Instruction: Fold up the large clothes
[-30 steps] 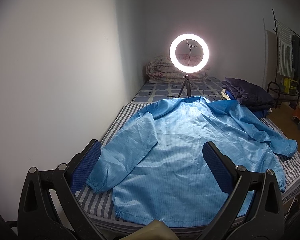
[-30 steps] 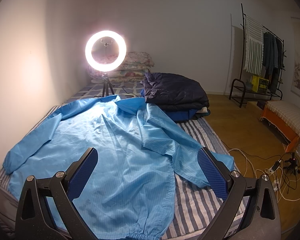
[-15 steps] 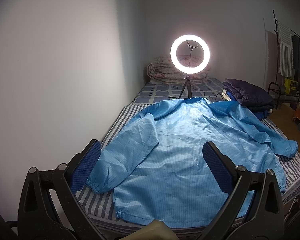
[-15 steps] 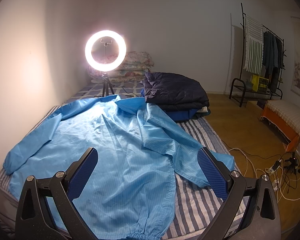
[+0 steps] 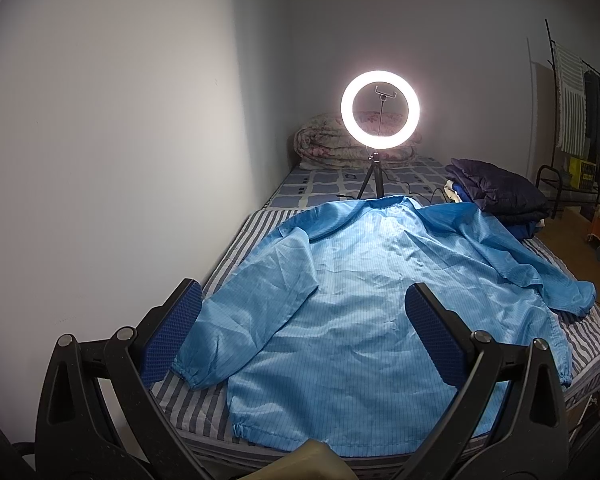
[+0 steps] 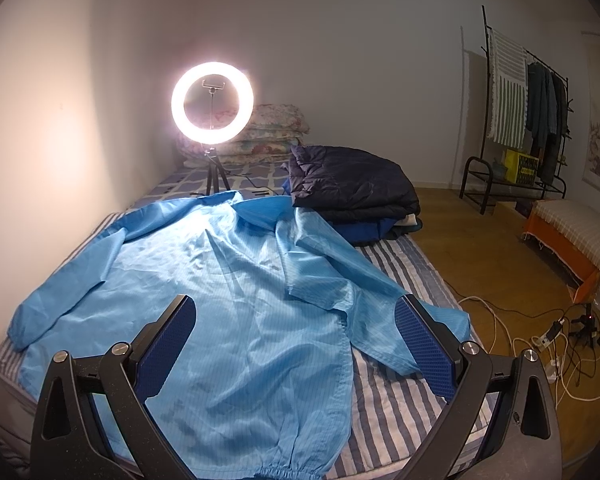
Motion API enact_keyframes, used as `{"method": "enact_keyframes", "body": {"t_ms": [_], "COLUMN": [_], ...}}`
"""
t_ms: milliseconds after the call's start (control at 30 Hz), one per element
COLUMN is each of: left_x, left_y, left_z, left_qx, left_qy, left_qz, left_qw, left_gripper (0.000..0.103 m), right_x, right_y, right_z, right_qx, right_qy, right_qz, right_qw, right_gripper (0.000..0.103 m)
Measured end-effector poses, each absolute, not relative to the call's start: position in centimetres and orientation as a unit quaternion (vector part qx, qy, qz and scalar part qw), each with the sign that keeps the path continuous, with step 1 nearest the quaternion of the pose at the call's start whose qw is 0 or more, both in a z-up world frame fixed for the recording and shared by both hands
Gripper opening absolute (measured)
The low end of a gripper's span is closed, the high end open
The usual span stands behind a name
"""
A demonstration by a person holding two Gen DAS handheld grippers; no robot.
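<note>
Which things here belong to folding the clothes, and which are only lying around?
For the job:
- blue jacket, spread flat on the striped bed
- left gripper, open
- right gripper, open

Lying about:
- ring light
- dark folded quilt
- floral bedding
- clothes rack
- floor cables

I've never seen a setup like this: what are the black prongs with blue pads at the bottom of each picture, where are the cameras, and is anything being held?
Each picture comes from a fisheye camera on a handheld tool, looking forward along its two fingers. One view shows the left tool, the other the right tool. A person holds one in each hand. Both stand open, above the near edge of the bed, and hold nothing. A light blue jacket lies spread on the striped cover, sleeves out. Behind it stand a lit ring light and folded dark clothes.
</note>
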State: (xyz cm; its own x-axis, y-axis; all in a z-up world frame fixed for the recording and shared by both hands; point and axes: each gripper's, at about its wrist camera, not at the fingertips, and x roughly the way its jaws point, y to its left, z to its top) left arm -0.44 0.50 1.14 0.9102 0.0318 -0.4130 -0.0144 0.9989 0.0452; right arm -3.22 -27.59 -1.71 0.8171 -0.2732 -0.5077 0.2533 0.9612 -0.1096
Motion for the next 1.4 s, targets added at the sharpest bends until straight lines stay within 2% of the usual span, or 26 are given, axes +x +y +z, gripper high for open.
{"method": "enact_keyframes", "body": {"t_ms": [733, 1400], "left_x": [-0.1, 3.8], "left_y": [2.0, 7.3], "left_z": [0.5, -1.8], "left_qx": [0.025, 0.047], "left_qy": [0.220, 0.269], "left_qz": [0.037, 0.099], "left_qw": [0.974, 0.957], "left_gripper": [0.103, 0.103], "right_x": [-2.1, 3.3], "right_y": [-25.9, -17.8], "right_z": [-1.6, -1.0], "right_qx": [-0.016, -0.062], "right_qy": [0.271, 0.278], "right_qz": [-0.121, -0.045], "right_qw": [0.955, 0.958], "right_gripper": [0.100, 0.100]}}
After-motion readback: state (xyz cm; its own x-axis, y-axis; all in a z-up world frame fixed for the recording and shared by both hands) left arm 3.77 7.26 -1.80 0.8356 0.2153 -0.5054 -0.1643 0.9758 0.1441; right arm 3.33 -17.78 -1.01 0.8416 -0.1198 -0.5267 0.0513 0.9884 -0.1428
